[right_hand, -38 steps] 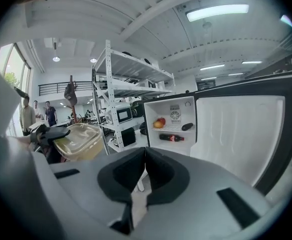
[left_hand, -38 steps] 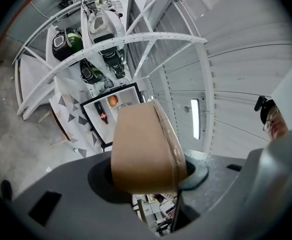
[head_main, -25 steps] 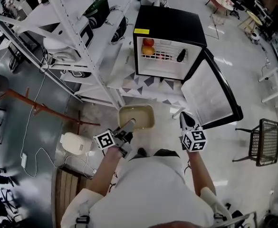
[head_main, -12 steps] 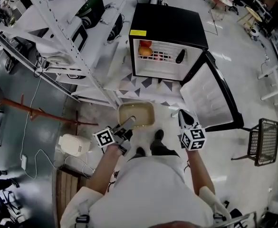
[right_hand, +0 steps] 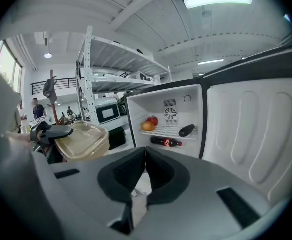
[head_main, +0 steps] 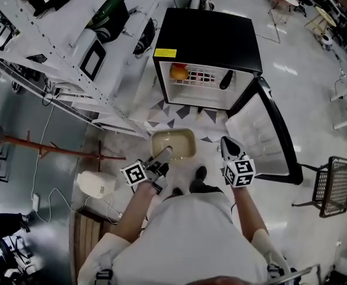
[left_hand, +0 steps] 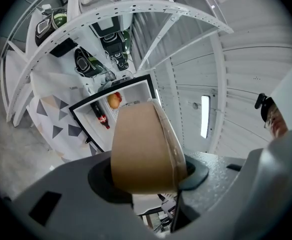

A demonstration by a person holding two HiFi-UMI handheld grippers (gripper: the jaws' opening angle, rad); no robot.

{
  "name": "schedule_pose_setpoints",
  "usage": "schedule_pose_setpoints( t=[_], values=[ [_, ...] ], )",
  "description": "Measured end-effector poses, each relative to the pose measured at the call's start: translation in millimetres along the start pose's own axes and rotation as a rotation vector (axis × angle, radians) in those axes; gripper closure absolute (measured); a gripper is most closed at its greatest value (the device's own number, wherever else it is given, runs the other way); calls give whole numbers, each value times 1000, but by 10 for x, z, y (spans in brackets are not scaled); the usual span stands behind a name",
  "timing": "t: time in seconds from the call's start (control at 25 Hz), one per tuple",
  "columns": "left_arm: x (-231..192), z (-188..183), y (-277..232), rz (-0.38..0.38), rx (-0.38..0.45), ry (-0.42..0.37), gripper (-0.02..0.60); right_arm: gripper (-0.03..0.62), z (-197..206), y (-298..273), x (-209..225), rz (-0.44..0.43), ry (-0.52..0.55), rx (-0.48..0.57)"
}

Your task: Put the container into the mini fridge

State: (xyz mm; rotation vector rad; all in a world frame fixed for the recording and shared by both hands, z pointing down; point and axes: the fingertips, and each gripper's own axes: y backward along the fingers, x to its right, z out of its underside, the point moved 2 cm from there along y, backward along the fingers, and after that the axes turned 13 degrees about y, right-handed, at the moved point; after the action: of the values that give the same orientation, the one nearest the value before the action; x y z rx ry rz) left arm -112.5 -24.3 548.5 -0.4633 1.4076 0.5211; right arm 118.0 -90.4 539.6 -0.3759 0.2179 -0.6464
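Container (head_main: 172,144): a tan, translucent tub, held in the air above the floor (head_main: 292,58), in front of the mini fridge (head_main: 209,37) and not yet inside it. Left tongs (head_main: 164,154): clamped on the container's near edge, one jaw on each side of its wall. Right tongs (head_main: 226,142): jaws pressed together on nothing, just right of the container and apart from it. Fridge door (head_main: 262,132): swung wide open to the right. On the wire shelf (right_hand: 171,132) inside: two fruits (head_main: 180,72) at left, a dark oblong object (head_main: 226,79) at right. A cola bottle (right_hand: 165,142) lies beneath the shelf. A white metal rack (head_main: 72,58) stands left of the fridge.
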Motion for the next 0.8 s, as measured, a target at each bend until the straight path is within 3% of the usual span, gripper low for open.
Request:
schedule_pose_setpoints(
  t=[0.48, 0.8],
  values=[
    [-145, -80, -693, -51, 32, -65, 379, 588, -25, -428, 471, -73, 46, -21],
    [-257, -28, -1033, -90, 57, -54, 379, 588, 138, -623, 556, -120, 60, -38]
  ],
)
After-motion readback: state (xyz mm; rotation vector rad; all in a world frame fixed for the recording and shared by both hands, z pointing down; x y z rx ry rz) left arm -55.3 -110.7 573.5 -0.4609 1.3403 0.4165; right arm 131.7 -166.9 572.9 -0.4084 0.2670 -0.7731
